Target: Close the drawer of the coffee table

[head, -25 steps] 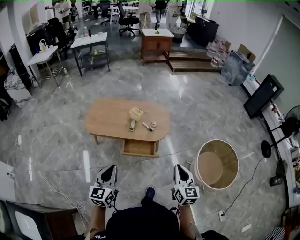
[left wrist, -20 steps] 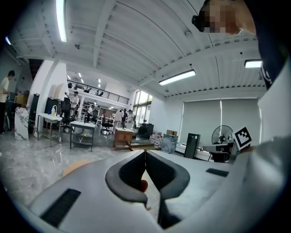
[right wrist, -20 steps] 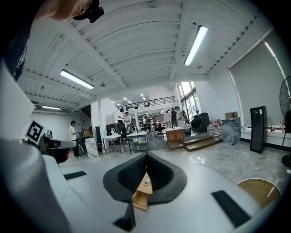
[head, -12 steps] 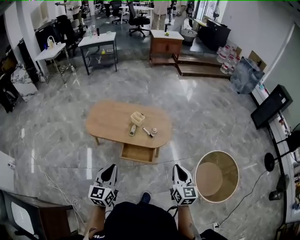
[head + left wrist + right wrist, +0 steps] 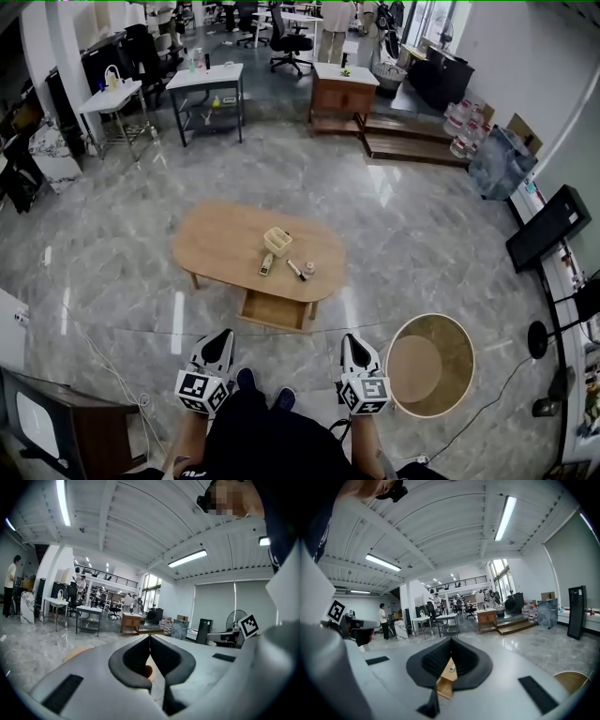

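The oval wooden coffee table [image 5: 225, 242] stands on the marble floor ahead of me. Its drawer [image 5: 274, 311] is pulled out on the near side and looks empty. On the top lie a small wooden box [image 5: 277, 240], a remote [image 5: 266, 266], a marker [image 5: 294, 270] and a small round item [image 5: 308, 270]. My left gripper [image 5: 223, 336] and right gripper [image 5: 348, 339] are held low in front of me, well short of the drawer. Both are shut with nothing in them. The right gripper view shows the drawer [image 5: 444, 686] through the jaws' gap.
A round wooden tub [image 5: 429, 364] stands on the floor to the right of the drawer. A dark cabinet [image 5: 47, 427] is at the lower left, with a cable [image 5: 112, 380] beside it. The person's shoes [image 5: 246, 380] are between the grippers. Desks and a wooden cabinet [image 5: 342, 89] stand far behind.
The person has stepped and the view has shifted: the table, drawer and tub sit lower in frame, and both shoes now show. The grippers keep their pose and stay shut.
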Demonstrator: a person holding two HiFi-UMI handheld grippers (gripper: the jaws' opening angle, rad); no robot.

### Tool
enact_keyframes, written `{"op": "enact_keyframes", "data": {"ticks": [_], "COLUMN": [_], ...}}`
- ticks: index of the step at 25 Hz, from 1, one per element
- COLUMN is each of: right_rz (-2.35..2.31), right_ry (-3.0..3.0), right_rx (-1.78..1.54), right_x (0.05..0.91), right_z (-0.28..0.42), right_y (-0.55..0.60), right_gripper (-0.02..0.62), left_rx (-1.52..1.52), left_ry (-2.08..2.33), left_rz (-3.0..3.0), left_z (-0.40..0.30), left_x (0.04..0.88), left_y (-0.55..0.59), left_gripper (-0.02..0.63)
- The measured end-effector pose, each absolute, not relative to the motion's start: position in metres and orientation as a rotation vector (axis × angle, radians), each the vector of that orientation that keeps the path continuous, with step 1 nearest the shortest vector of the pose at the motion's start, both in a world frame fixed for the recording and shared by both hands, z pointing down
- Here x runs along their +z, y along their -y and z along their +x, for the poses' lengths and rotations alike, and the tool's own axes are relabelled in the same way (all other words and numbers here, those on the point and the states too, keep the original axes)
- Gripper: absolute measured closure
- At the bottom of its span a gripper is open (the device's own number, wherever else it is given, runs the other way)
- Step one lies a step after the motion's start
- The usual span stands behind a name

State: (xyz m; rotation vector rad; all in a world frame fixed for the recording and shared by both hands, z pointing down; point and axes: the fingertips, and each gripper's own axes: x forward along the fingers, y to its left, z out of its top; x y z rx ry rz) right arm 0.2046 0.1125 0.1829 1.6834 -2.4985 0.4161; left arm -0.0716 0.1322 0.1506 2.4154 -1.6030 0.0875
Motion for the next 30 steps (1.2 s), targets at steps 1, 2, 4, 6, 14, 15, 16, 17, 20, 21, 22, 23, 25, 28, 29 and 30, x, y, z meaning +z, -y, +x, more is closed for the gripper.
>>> {"op": "enact_keyframes", "data": {"ticks": [1,2,4,6,14,15,16,17,20,21,22,23,25,28,29,30], "right_rz": [1.679,1.674,1.669,1.671,1.696,1.705,1.715,1.726,1.756,1.766,1.776,1.787,1.809,1.842,1.853,1.864], "right_ry": [2.498,2.498,2.495,2.487,2.440,2.434,2.429,2.426,2.417,2.412,2.406,2.402,2.393,2.375,2.368,2.361], "right_rx": [0.417,0.418,0.418,0.416,0.398,0.395,0.394,0.396,0.403,0.403,0.400,0.393,0.378,0.368,0.368,0.367], "right_x": [0.183,0.182,0.183,0.184,0.183,0.182,0.182,0.182,0.181,0.179,0.178,0.175,0.173,0.171,0.171,0.170], "right_z": [0.203,0.202,0.199,0.196,0.182,0.180,0.177,0.174,0.165,0.163,0.161,0.158,0.153,0.144,0.142,0.139], "right_y": [-0.111,-0.111,-0.109,-0.106,-0.077,-0.072,-0.067,-0.061,-0.045,-0.041,-0.038,-0.034,-0.026,-0.015,-0.012,-0.009], "right_gripper": [0.569,0.569,0.569,0.569,0.569,0.569,0.569,0.569,0.569,0.569,0.569,0.569,0.569,0.569,0.569,0.569], "left_rx": [0.087,0.088,0.092,0.091,0.077,0.075,0.072,0.067,0.054,0.051,0.048,0.045,0.040,0.041,0.044,0.047], "left_ry": [1.600,1.597,1.592,1.591,1.583,1.580,1.577,1.573,1.552,1.543,1.533,1.523,1.504,1.475,1.463,1.452], "left_rz": [2.414,2.412,2.407,2.401,2.391,2.393,2.397,2.402,2.414,2.418,2.424,2.431,2.449,2.476,2.485,2.493], "left_z": [-0.072,-0.072,-0.075,-0.079,-0.103,-0.107,-0.112,-0.116,-0.128,-0.130,-0.133,-0.135,-0.140,-0.147,-0.149,-0.151], "left_x": [0.151,0.151,0.154,0.157,0.166,0.167,0.168,0.168,0.169,0.169,0.169,0.168,0.166,0.166,0.166,0.166], "left_y": [-0.132,-0.132,-0.131,-0.127,-0.093,-0.087,-0.080,-0.073,-0.052,-0.047,-0.041,-0.035,-0.023,-0.006,0.000,0.005], "left_gripper": [0.581,0.581,0.581,0.581,0.581,0.581,0.581,0.581,0.581,0.581,0.581,0.581,0.581,0.581,0.581,0.581]}}
